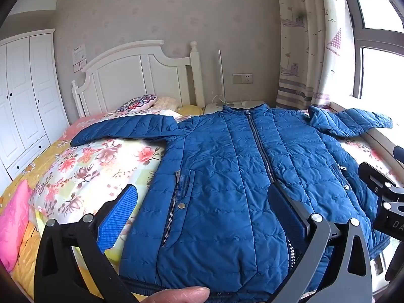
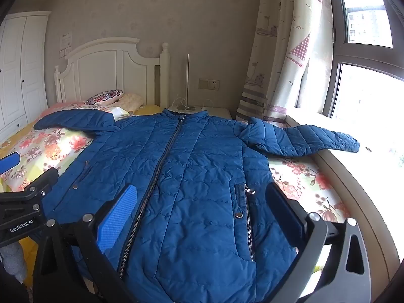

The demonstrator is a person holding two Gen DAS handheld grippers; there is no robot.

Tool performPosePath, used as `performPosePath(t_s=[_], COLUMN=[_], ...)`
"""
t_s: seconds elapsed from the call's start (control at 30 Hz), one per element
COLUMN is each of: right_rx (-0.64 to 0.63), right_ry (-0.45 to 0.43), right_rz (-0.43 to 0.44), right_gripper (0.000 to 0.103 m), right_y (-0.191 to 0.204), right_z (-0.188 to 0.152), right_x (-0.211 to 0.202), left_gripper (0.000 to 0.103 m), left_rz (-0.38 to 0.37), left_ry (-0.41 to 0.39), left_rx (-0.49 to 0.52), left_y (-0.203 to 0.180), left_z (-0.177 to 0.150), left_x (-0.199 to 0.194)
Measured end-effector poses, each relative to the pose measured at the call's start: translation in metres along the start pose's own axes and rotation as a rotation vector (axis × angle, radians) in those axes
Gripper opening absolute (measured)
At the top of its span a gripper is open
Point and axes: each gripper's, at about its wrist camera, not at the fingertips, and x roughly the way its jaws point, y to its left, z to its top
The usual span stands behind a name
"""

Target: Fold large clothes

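Both grippers [image 1: 202, 212] [image 2: 202, 212] gape over jacket [image 2: 192, 176] — blue, quilted, zipped, sleeves spread.

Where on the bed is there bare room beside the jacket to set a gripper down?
Free: the floral quilt between the left sleeve and the jacket body, and a narrower quilt strip below the right sleeve, bordered by the window ledge. Crowded: the head end, with pillows by the headboard.
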Motion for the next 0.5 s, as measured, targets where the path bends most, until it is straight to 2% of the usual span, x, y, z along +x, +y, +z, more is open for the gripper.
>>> performPosePath(t_s=[0.5], right_rx=[-0.004], right_ry=[-0.002], right_rz=[-0.003], right_gripper=[0.101], right_y=[-0.0008], right_z=[0.0001], right_x=[0.0007], left_gripper=[0.099], left_rz=[-0.001], left_ry=[-0.002], left_rx=[0.0], left_y=[-0.0005], left_z=[-0.0006], left_x=[-0.0025])
